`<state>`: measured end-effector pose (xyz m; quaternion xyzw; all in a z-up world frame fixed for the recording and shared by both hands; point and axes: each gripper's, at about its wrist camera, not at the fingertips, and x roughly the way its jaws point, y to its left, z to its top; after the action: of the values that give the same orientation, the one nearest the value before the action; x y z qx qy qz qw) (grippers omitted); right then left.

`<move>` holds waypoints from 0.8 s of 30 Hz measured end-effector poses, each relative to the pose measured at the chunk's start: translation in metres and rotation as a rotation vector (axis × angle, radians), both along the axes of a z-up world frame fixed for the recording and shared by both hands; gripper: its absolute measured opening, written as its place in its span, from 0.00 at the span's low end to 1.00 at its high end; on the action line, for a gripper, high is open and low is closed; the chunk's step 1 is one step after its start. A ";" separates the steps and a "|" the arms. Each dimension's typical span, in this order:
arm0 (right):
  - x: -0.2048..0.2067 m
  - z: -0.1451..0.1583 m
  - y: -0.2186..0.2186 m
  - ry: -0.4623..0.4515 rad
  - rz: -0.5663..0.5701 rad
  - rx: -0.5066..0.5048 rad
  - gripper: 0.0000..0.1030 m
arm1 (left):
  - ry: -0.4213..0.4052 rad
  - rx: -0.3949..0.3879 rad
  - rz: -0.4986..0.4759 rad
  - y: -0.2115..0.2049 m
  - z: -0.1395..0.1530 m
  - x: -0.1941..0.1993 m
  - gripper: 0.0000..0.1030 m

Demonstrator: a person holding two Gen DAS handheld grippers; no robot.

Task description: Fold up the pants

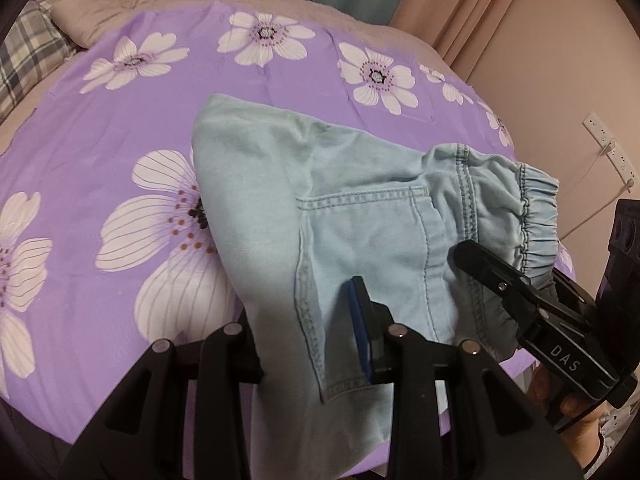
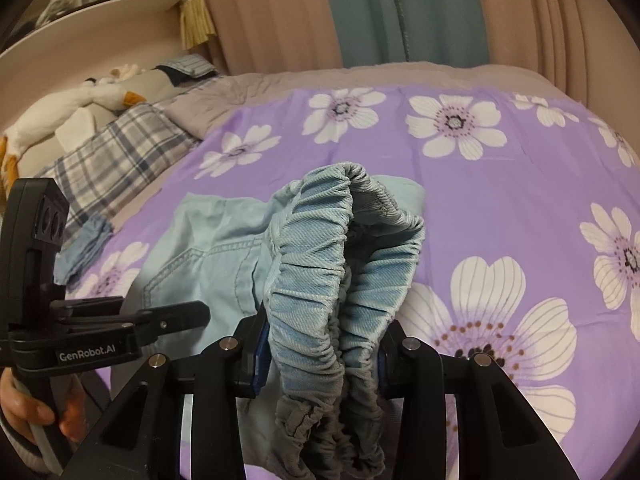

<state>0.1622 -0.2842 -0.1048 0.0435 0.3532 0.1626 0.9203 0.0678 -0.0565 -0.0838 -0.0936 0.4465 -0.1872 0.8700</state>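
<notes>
Light blue denim pants (image 1: 340, 208) lie bunched on a purple flowered sheet (image 1: 100, 128), back pocket up and elastic waistband (image 1: 536, 216) to the right. My left gripper (image 1: 304, 328) is shut on the pants fabric near the pocket; only its blue-padded right finger (image 1: 362, 320) shows, the left one is under cloth. My right gripper (image 2: 320, 354) is shut on the gathered waistband (image 2: 320, 280) and holds it raised off the sheet. The right gripper also shows in the left wrist view (image 1: 496, 276), and the left gripper in the right wrist view (image 2: 176, 316).
The sheet covers a bed (image 2: 360, 76) with a plaid pillow (image 2: 108, 160) and a plush goose (image 2: 60, 112) at the far left. Curtains (image 2: 400, 8) hang behind. A power strip (image 1: 608, 148) hangs on the wall at right. A small denim piece (image 2: 84, 248) lies by the pillow.
</notes>
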 end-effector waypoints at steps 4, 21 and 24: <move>-0.008 0.008 0.006 -0.026 0.016 -0.003 0.40 | -0.027 0.001 0.013 0.005 0.010 -0.011 0.30; -0.032 0.040 0.028 -0.151 0.064 -0.066 0.40 | -0.116 -0.010 0.045 0.023 0.040 -0.035 0.30; -0.035 0.043 0.030 -0.166 0.067 -0.069 0.40 | -0.131 -0.007 0.047 0.025 0.044 -0.038 0.30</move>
<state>0.1273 -0.2537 -0.0618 -0.0136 0.2824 0.1840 0.9414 0.0295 -0.0317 -0.0401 -0.0947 0.3856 -0.1737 0.9012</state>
